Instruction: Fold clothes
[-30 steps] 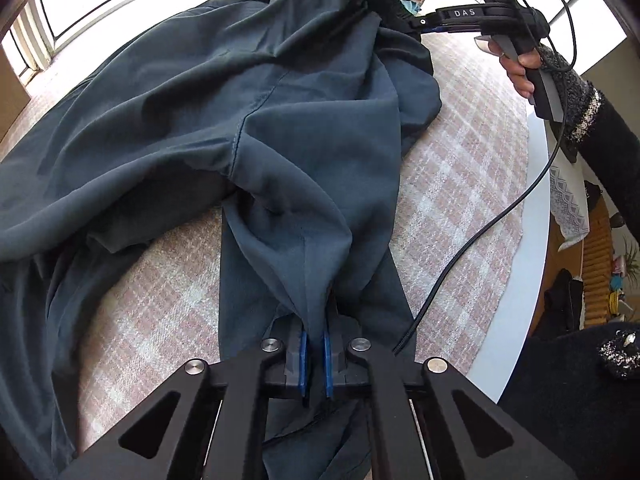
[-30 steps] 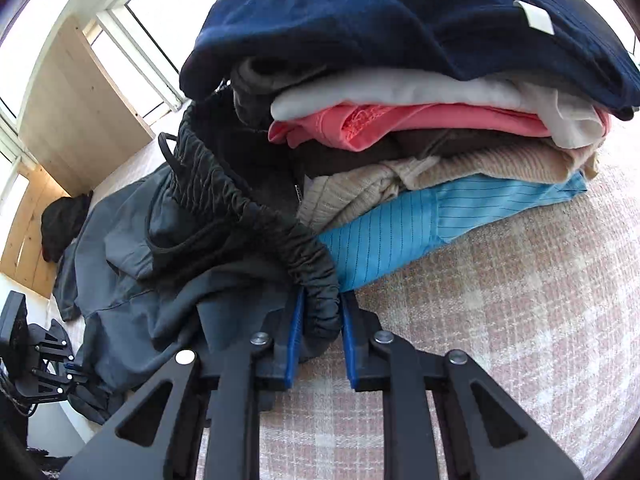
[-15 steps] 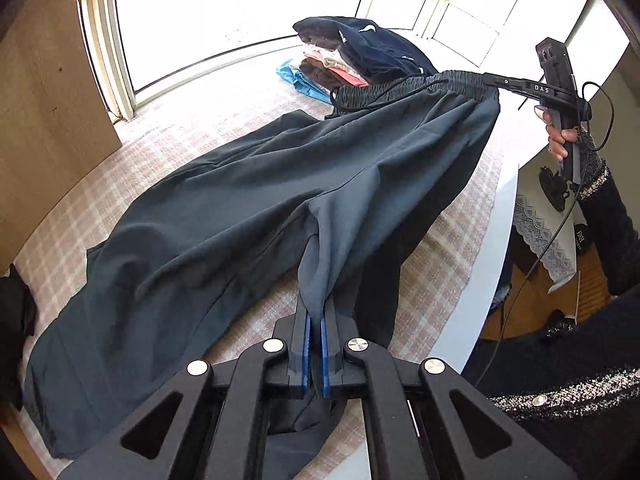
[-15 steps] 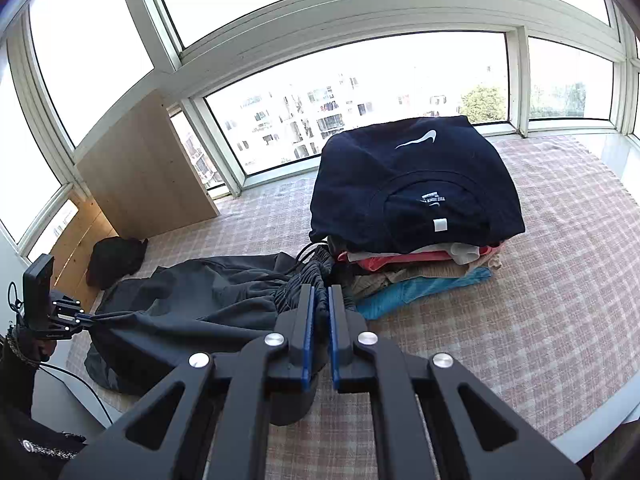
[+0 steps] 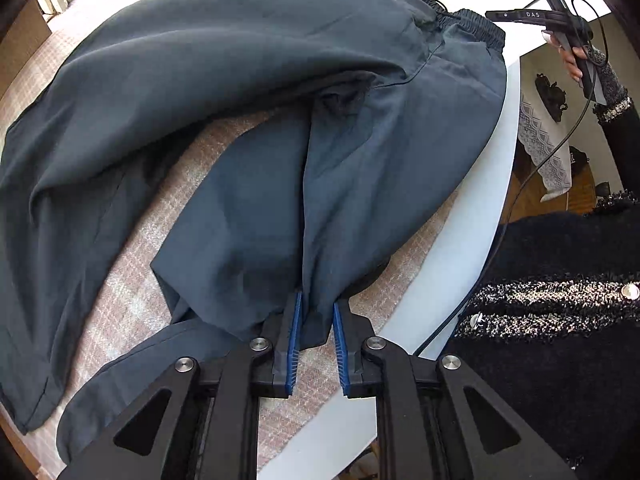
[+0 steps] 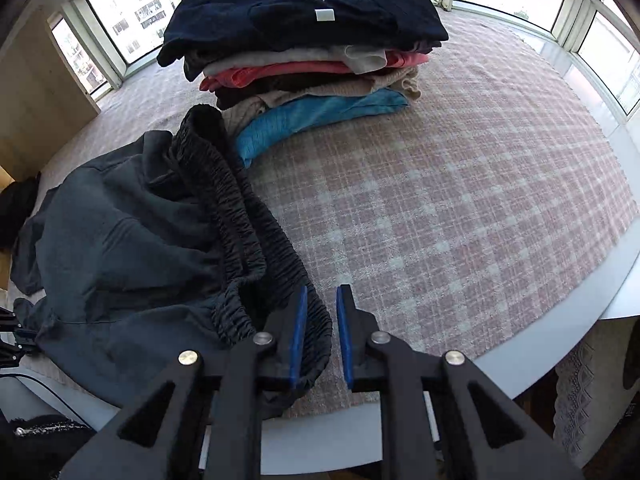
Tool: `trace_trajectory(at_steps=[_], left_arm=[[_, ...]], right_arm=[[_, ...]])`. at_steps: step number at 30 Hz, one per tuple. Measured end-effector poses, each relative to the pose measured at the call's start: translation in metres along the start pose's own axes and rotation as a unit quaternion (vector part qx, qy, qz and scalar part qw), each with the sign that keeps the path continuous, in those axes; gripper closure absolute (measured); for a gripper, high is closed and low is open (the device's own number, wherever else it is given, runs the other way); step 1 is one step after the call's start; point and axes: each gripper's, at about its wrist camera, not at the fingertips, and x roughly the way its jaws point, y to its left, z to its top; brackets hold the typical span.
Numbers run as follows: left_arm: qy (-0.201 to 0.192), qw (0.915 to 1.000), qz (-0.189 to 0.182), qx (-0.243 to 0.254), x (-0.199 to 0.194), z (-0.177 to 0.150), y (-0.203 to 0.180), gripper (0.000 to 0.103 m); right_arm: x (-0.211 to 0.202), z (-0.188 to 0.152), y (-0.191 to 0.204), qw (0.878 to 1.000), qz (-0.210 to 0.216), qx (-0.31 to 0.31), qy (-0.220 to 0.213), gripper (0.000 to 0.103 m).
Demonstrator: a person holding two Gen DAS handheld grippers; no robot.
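The left gripper has its jaws parted now, having just been opening, and a fold of the dark trousers sits between the blue pads without being pinched. In the left wrist view the trousers spread from those jaws up across the frame over the checked cloth on the round white table, the waistband reaching the upper right. There a hand holds the other tool.

Over in the right wrist view, the right gripper has also just been opening; its jaws are spread, with the gathered waistband lying between them at the lower centre, loose, brushing the left pad. The trousers bunch at the left of that frame. Behind them, upper centre, stands the stack of folded clothes.
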Motion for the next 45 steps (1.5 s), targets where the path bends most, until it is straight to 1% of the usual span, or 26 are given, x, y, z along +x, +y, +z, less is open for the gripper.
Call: trace_trajectory(at_steps=[1,3,5,7,9,11,14,16,18,19,20,21,22,24,25,27,30,32,35,38,40,43,45], left_arm=[[-0.008,1.0,0.005,-0.003,-0.01,0.001,0.006,0.08],[-0.024,0.9995,0.018,-0.009,-0.029,0.004,0.02,0.075],[-0.039,0.9985,0.034,-0.016,-0.047,0.008,0.035,0.075],[-0.049,0.997,0.056,-0.021,-0.06,0.013,0.052,0.074],[-0.058,0.9955,0.07,-0.028,-0.066,0.023,0.068,0.074],[-0.066,0.9927,0.096,-0.03,-0.071,0.028,0.082,0.074],[-0.08,0.9894,0.112,-0.047,-0.074,0.046,0.107,0.074],[-0.082,0.9893,0.109,-0.051,-0.07,0.058,0.117,0.074],[-0.078,0.9897,0.111,-0.047,-0.062,0.069,0.124,0.074],[-0.076,0.9898,0.111,-0.045,-0.058,0.075,0.128,0.074],[-0.074,0.99,0.112,-0.043,-0.054,0.08,0.132,0.074],[-0.072,0.9902,0.113,-0.04,-0.05,0.085,0.135,0.074],[-0.07,0.9903,0.114,-0.038,-0.046,0.091,0.139,0.074],[-0.071,0.9892,0.123,-0.038,-0.04,0.099,0.148,0.074],[-0.072,0.9883,0.128,-0.042,-0.038,0.102,0.154,0.074],[-0.073,0.9878,0.126,-0.054,-0.032,0.106,0.167,0.074],[-0.066,0.9873,0.126,-0.071,-0.02,0.109,0.185,0.074],[-0.07,0.9873,0.123,-0.072,-0.016,0.109,0.19,0.074],[-0.073,0.9873,0.118,-0.076,-0.01,0.109,0.196,0.073],[-0.075,0.9872,0.123,-0.069,-0.006,0.108,0.196,0.073],[-0.076,0.9868,0.128,-0.064,-0.005,0.107,0.196,0.073],[-0.087,0.9856,0.133,-0.057,-0.009,0.107,0.196,0.072],[-0.095,0.9839,0.141,-0.055,-0.012,0.107,0.198,0.069]], right_arm=[[-0.003,0.009,0.004,1.0,0.012,-0.001,-0.015,0.059],[-0.002,0.026,0.017,0.999,0.034,-0.012,-0.04,0.057],[0.008,0.045,0.036,0.997,0.047,-0.028,-0.047,0.057],[0.023,0.063,0.057,0.997,0.055,-0.044,-0.039,0.057],[0.043,0.077,0.075,0.996,0.058,-0.058,-0.025,0.057],[0.062,0.087,0.089,0.996,0.057,-0.068,-0.01,0.057],[0.087,0.096,0.101,0.995,0.054,-0.078,0.01,0.057],[0.096,0.099,0.106,0.995,0.055,-0.081,0.014,0.057],[0.101,0.101,0.109,0.994,0.068,-0.082,0.013,0.058],[0.102,0.101,0.11,0.994,0.075,-0.083,0.012,0.065],[0.103,0.102,0.11,0.993,0.081,-0.082,0.011,0.088],[0.101,0.102,0.109,0.993,0.089,-0.079,0.007,0.096],[0.098,0.102,0.108,0.992,0.099,-0.074,0.002,0.096],[0.081,0.104,0.101,0.993,0.107,-0.053,-0.026,0.097],[0.071,0.106,0.095,0.992,0.116,-0.038,-0.04,0.097],[0.048,0.11,0.084,0.987,0.144,-0.009,-0.066,0.097],[0.019,0.115,0.075,0.984,0.149,0.009,-0.094,0.097],[0.004,0.117,0.07,0.983,0.147,0.017,-0.109,0.097],[-0.012,0.117,0.061,0.982,0.142,0.027,-0.122,0.097],[-0.019,0.117,0.051,0.979,0.157,0.05,-0.123,0.097],[-0.02,0.118,0.049,0.978,0.159,0.06,-0.122,0.097],[-0.022,0.119,0.062,0.982,0.135,0.037,-0.127,0.097],[-0.025,0.122,0.076,0.982,0.134,0.015,-0.13,0.097]])
